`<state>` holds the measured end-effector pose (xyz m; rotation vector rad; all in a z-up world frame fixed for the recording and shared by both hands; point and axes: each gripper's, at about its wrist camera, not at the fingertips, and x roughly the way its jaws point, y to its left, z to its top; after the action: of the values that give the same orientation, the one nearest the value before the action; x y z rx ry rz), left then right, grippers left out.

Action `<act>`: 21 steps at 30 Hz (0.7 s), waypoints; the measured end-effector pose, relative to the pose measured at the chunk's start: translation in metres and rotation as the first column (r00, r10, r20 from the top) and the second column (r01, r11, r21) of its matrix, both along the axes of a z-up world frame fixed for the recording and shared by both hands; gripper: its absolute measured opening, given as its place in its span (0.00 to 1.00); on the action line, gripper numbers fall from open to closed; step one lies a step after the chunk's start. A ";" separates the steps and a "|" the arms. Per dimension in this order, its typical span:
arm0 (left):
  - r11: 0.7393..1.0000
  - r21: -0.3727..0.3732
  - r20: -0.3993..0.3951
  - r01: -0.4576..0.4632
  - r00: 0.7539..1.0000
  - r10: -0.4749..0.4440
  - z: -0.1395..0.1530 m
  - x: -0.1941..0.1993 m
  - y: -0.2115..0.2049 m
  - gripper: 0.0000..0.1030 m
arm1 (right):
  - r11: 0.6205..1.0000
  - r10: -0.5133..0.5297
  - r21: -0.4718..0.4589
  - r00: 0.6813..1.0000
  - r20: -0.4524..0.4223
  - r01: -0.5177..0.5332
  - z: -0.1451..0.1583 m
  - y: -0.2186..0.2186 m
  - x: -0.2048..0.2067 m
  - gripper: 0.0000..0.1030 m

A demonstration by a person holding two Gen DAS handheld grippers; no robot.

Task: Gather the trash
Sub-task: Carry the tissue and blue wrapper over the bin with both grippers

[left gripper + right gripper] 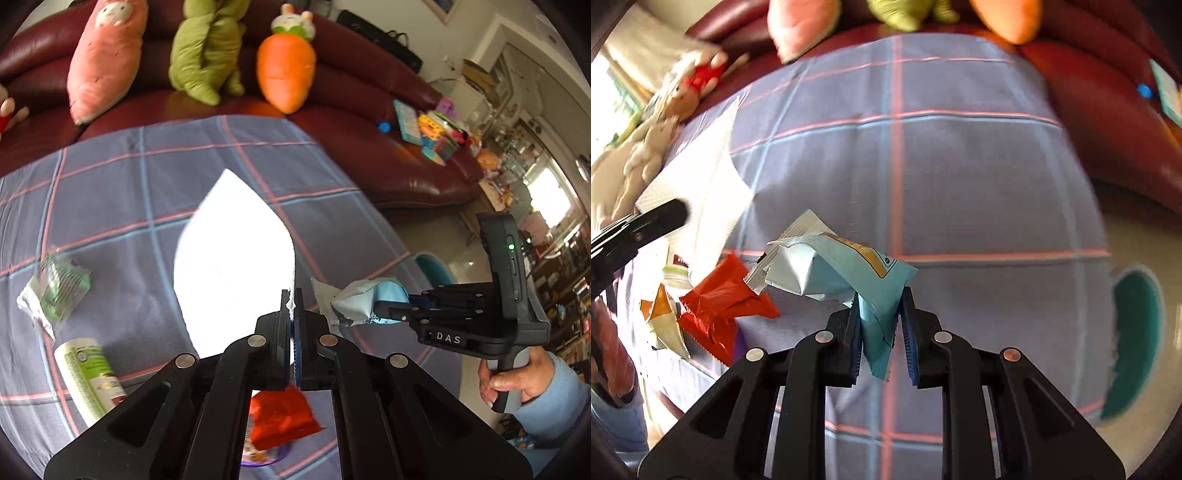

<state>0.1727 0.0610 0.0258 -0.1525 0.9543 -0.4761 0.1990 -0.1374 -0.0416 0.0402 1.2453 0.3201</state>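
Green wrapper: one, at 9 o'clock on the plaid cloth.
Bottle: one, lying flat, long axis 11 to 5 o'clock.
Left gripper: clamped on one white tissue, tip toward 12.
Red wrapper: one, on cloth.
Right gripper: pinching one blue wrapper, long axis 10 to 5 o'clock.

Our left gripper has its jaws pressed nearly together, pinching a thin white sheet. Our right gripper clamps a pale blue wrapper between its jaws, our right hand wrapped around its handle.
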 end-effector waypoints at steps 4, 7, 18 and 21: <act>0.999 -0.005 0.029 0.041 0.999 -0.040 0.016 -0.006 -0.030 0.01 | 0.998 -0.068 -0.004 0.997 0.028 0.068 0.014 -0.043 -0.016 0.17; 0.998 -0.006 0.039 0.063 0.997 -0.063 0.023 -0.010 -0.052 0.01 | 0.995 -0.102 0.001 0.994 0.042 0.102 0.021 -0.070 -0.025 0.17; 0.984 0.030 0.058 0.176 0.982 -0.178 0.043 -0.025 -0.146 0.01 | 0.974 -0.226 0.030 0.969 0.099 0.224 0.041 -0.156 -0.058 0.18; 0.975 0.047 0.060 0.216 0.974 -0.219 0.045 -0.029 -0.175 0.01 | 0.964 -0.265 0.036 0.958 0.106 0.263 0.041 -0.183 -0.068 0.18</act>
<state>0.1442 -0.1140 0.0709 0.0049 0.9207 -0.6590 0.1308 -0.3201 -0.0007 0.2039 1.1113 0.1018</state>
